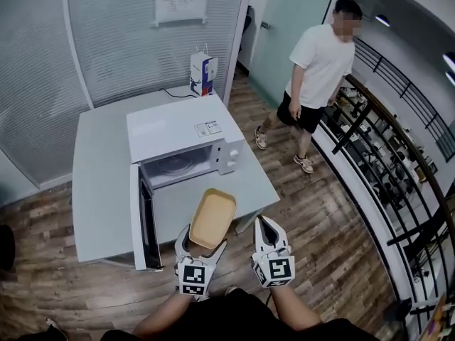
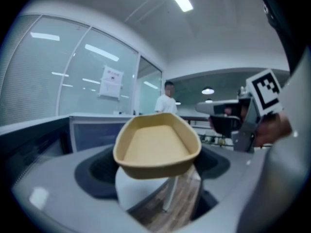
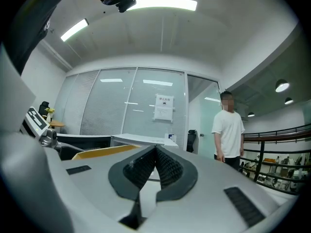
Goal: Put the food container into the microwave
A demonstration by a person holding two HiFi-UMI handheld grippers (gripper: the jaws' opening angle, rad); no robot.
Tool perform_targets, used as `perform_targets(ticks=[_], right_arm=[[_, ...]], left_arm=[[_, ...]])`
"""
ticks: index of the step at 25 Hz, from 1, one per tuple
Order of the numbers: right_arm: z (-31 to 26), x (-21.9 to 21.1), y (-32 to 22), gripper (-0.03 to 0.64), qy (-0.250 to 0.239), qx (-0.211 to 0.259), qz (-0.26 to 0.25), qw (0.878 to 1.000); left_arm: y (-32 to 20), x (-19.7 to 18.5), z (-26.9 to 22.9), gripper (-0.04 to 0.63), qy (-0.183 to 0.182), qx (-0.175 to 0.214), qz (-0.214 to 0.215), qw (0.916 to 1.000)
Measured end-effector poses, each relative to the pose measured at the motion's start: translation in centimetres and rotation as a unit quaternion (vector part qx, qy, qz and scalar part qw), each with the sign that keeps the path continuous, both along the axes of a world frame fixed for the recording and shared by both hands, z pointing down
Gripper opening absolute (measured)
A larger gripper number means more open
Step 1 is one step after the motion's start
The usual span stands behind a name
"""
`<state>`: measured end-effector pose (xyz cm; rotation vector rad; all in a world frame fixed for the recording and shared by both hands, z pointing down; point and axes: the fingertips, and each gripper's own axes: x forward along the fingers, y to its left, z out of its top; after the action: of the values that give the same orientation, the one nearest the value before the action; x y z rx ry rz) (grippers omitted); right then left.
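Observation:
A tan, empty food container is held level in front of the table, with my left gripper shut on its near rim. Seen from the left gripper view, the container fills the middle, between the jaws. The white microwave stands on the table with its door swung open toward me, the cavity showing a glass plate. My right gripper hangs just right of the container, its jaws shut with nothing between them. The right gripper view shows its pads pressed together and the container's rim to the left.
The microwave sits on a grey table on a wood floor. A person in a white shirt stands at the right by a black railing. A carton rests on the table's far end near the glass wall.

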<state>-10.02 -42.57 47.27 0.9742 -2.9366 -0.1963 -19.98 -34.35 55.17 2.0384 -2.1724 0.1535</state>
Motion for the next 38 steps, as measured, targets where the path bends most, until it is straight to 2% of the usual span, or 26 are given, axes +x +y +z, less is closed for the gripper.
perform_targets(ticks=[9, 16, 21, 28, 31, 38], right_arm=[[2.4, -4.5, -3.2, 0.006, 0.014, -0.019, -0.047, 0.999], [4.4, -8.3, -6.6, 0.006, 0.027, -0.037, -0.093, 0.995], [6.3, -10.3, -9.3, 0.006, 0.040, -0.049, -0.116, 0.991], [10.3, -13.3, -10.9, 0.006, 0.059, -0.069, -0.160, 0.983], [11.8, -14.8, -11.0, 0.006, 0.066, -0.077, -0.177, 0.979], [14.0, -17.5, -11.2, 0.006, 0.070, -0.095, -0.204, 0.972]], left_arm=[[-2.2, -3.6, 2.1, 0.474, 0.010, -0.014, -0.055, 0.9983], [-5.3, -7.0, 3.7, 0.476, 0.003, -0.031, -0.116, 0.9928], [-7.3, -10.0, 6.0, 0.474, 0.010, -0.044, -0.165, 0.9852], [-9.7, -14.3, 8.3, 0.476, -0.005, -0.056, -0.208, 0.9766], [-10.3, -16.7, 9.2, 0.476, -0.010, -0.060, -0.236, 0.9699], [-11.6, -21.2, 11.4, 0.476, 0.027, -0.068, -0.298, 0.9516]])
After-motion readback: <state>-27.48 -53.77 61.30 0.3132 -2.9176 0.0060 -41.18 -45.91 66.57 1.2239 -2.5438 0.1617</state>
